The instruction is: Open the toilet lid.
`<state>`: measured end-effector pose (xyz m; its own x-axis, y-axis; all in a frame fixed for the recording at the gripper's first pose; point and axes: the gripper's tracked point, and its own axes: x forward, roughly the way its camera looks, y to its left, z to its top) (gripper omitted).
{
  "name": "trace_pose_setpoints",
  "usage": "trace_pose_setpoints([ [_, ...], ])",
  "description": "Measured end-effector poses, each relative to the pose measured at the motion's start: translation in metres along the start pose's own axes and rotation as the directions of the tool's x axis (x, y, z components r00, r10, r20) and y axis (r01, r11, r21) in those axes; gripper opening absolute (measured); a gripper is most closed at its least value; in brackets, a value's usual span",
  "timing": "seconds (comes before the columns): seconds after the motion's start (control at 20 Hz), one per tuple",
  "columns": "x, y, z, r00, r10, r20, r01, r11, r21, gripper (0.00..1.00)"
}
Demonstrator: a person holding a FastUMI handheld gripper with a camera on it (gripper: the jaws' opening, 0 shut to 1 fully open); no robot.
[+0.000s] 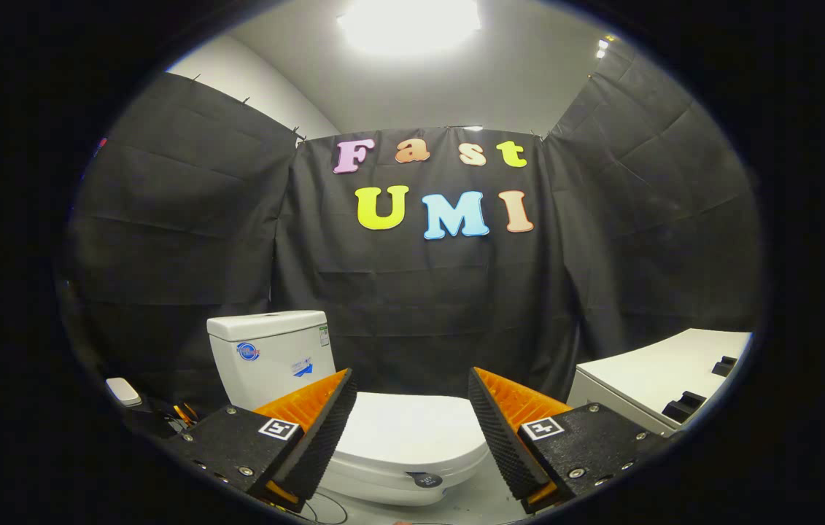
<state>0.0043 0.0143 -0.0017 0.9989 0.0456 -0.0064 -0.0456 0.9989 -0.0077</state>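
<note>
- White toilet lid is down flat on the bowl, seen between the two fingers and just beyond them; its front edge points toward the camera, with a small dark tab at the front rim.
- Gripper fingers are spread wide, nothing held, nothing touching the pads; they hover above and in front of the lid.
- White tank stands behind the lid, slightly off toward the left finger, against the black cloth wall.
- White cabinet or counter sits just beyond the right finger, close to the toilet's side; it has dark handles on top.
- Small white device and some cables lie on the floor beyond the left finger.
- Task looks not yet started: lid closed, no contact.
- Risks, as I judge them:
  - fingers land on the smooth top of the lid instead of under the front lip, so they slide off with no lift;
  - catching lid and seat together, raising both;
  - right finger bumping the counter, since it sits close;
  - letting go before the lid leans on the tank, so it drops back shut;
  - pushing too hard at the end, slamming the lid into the tank.
</note>
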Motion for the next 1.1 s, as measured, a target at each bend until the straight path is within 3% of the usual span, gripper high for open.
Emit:
trace_pose_setpoints([
  [0.2, 0.000, -0.006, -0.004, 1.000, -0.031, 0.004, 0.031, 0.999, 0.030, 0.95],
  [0.5, 0.006, 0.002, -0.025, 1.000, -0.005, 0.031, -0.001, 0.981, 0.195, 0.94],
  [0.7, 0.007, -0.006, -0.031, 0.997, -0.046, 0.060, 0.023, 0.942, 0.336, 0.94],
  [0.9, 0.006, -0.025, -0.049, 0.992, -0.114, 0.055, 0.083, 0.913, 0.399, 0.93],
  [1.1, 0.010, -0.035, -0.075, 0.987, -0.159, 0.029, 0.119, 0.834, 0.539, 0.93],
])
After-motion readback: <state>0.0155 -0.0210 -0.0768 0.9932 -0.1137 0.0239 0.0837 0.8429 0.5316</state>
